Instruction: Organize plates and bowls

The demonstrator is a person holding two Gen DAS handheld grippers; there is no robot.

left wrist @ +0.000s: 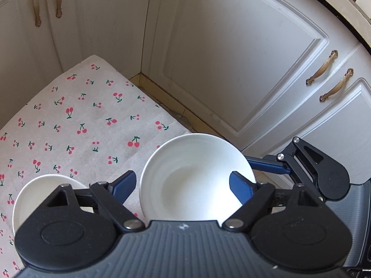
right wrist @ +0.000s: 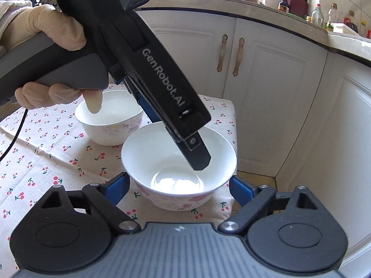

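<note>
White panelled cabinet doors point(left wrist: 231, 53) wrap round a cherry-print cloth point(left wrist: 81, 120), woven and soft over a squared table corner. Near that corner sits a smooth, round porcelain bowl point(right wrist: 178, 162) with pink flowers outside. Left gripper point(left wrist: 183, 185) dips in, one blue finger inside the rim, one outside, not pinching. Right gripper point(right wrist: 179, 187) straddles the same bowl widely, pads clear of its sides. Second bowl point(right wrist: 109, 120) stands just behind, apart. Cloth edge runs close on the right.

Cherry-print tablecloth point(left wrist: 76, 120) on table; white cabinet doors point(right wrist: 273, 88) behind; bottles point(right wrist: 317, 15) on countertop point(right wrist: 231, 9).
</note>
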